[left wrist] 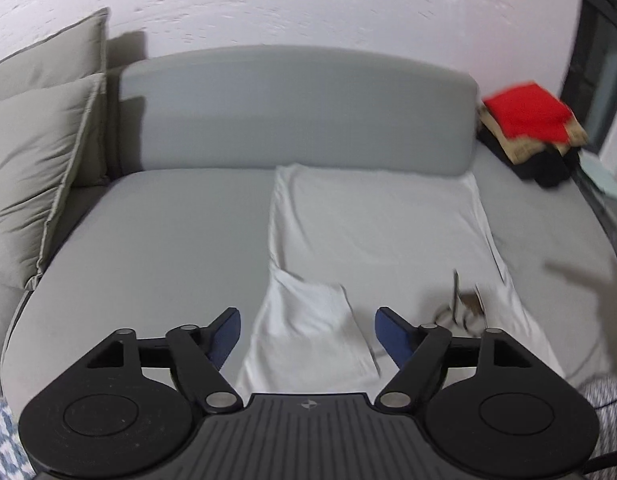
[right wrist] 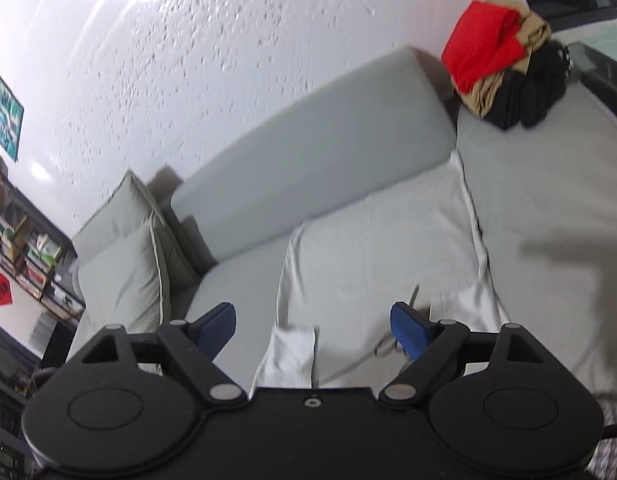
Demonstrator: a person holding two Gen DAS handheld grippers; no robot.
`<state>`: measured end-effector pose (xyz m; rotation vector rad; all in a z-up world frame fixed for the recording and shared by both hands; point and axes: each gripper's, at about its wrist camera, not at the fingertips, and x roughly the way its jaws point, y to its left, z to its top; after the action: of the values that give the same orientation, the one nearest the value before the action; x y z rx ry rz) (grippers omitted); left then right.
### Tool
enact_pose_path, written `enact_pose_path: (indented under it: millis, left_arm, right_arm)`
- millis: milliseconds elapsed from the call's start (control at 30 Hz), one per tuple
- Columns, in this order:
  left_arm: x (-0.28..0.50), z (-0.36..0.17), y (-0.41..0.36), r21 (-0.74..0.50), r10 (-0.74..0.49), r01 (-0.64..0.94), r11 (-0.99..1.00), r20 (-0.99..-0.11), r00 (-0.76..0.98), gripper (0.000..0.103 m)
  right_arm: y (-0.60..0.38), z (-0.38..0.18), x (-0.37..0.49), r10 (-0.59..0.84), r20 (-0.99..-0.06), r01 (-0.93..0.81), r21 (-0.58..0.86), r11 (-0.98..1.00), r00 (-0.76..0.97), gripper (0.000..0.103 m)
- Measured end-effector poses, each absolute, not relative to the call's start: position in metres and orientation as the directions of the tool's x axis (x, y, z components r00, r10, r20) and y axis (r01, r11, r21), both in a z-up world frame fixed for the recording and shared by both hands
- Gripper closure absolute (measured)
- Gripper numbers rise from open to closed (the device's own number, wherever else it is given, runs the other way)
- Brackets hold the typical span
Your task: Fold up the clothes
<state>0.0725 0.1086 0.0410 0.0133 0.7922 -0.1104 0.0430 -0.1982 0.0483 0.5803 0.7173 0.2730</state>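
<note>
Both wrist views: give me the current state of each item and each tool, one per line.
Left tool: open, nothing between the pads.
Right tool: open, holding nothing.
White garment: lying flat on the sofa seat, one sleeve folded inward, released.
Clothes pile: stacked at the sofa's far right corner, red piece on top.
Cushions: propped upright at the left end.

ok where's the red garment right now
The red garment tops a pile of folded clothes at the sofa's far right corner, beside the grey backrest, in both wrist views.
</note>
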Motion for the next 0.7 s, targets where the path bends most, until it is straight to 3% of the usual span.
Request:
enact_pose_path:
  millis: [67,133,200,267,333,367,400,433,567,700]
  left_arm:
    - [0.085,0.042,0.112,-0.025,-0.078,0.086,0.996,-0.711,0.699,0.019]
    - [0.1,0.04,0.113,0.0,-0.045,0.064,0.998,-0.717,0.695,0.019]
    - [0.116,0.036,0.113,0.003,-0.041,0.062,0.998,-0.716,0.697,0.026]
    - [0.135,0.029,0.113,-0.017,-0.06,0.069,0.997,-0.719,0.693,0.045]
    - [0.154,0.022,0.113,-0.037,-0.079,0.076,0.996,-0.721,0.689,0.059]
    - [0.163,0.018,0.113,-0.047,-0.089,0.079,0.996,-0.722,0.686,0.066]
    - [0.175,0.013,0.112,-0.038,-0.079,0.074,0.997,-0.725,0.684,0.067]
    - [0.187,0.008,0.111,-0.021,-0.064,0.071,0.997,-0.726,0.685,0.067]
    - [0.241,-0.015,0.104,0.011,-0.05,0.084,0.996,-0.721,0.691,0.064]
    - [0.295,-0.044,0.105,-0.043,-0.09,0.087,0.995,-0.748,0.658,0.064]
  right_arm:
    - [-0.203,0.047,0.057,0.407,-0.531,-0.029,0.581,0.813,0.743,0.009]
    - [-0.208,0.046,0.072,0.389,-0.524,-0.019,0.578,0.816,0.758,0.003]
    - [-0.214,0.042,0.09,0.365,-0.521,-0.003,0.572,0.82,0.772,0.003]
    - [-0.221,0.034,0.112,0.338,-0.52,0.019,0.564,0.826,0.784,0.005]
    - [-0.227,0.022,0.138,0.312,-0.53,0.032,0.542,0.84,0.788,0.028]
    - [-0.229,0.015,0.152,0.293,-0.539,0.035,0.517,0.855,0.79,0.049]
    - [-0.231,0.006,0.168,0.265,-0.555,0.051,0.488,0.871,0.789,0.065]
    - [-0.234,-0.002,0.183,0.236,-0.57,0.067,0.459,0.886,0.787,0.07]
    - [-0.252,-0.043,0.255,0.193,-0.626,0.127,0.429,0.894,0.755,0.071]
    - [-0.277,-0.086,0.323,0.199,-0.686,0.212,0.465,0.86,0.699,0.064]
